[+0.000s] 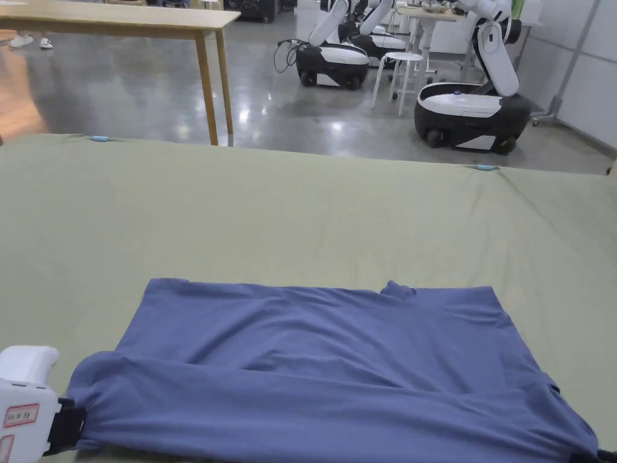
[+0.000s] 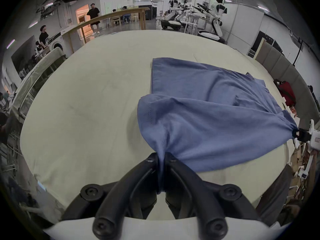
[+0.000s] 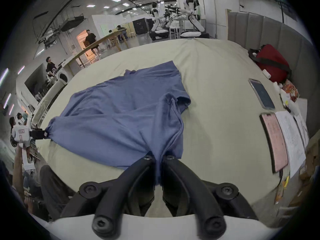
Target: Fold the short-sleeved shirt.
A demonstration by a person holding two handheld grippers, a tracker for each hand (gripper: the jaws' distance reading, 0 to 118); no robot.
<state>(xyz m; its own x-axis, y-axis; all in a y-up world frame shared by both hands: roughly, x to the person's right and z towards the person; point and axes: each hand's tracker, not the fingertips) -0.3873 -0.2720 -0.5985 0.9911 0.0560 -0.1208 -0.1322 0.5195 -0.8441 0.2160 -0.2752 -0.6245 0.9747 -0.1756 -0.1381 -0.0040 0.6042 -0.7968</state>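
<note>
Between the two tongs: one blue short-sleeved shirt (image 1: 325, 374), spread on a green-covered surface (image 1: 301, 211), its near edge lifted and stretched from one grip to the other. Left tongs (image 2: 161, 157): jaws pressed together on a bunched corner at the hem end. Right tongs (image 3: 158, 157): jaws likewise pinching gathered cloth beside a sleeve (image 3: 181, 101). Step in hand, by judgement: first lengthwise fold, near edge raised. Next move likely calls for carrying both corners forward together, level and taut, to meet the far edge. Right gripper view adds, beyond its tongs, a tablet (image 3: 261, 94), clipboard (image 3: 274, 139) and red bag (image 3: 270, 62); head view adds parked robots (image 1: 470, 108).
</note>
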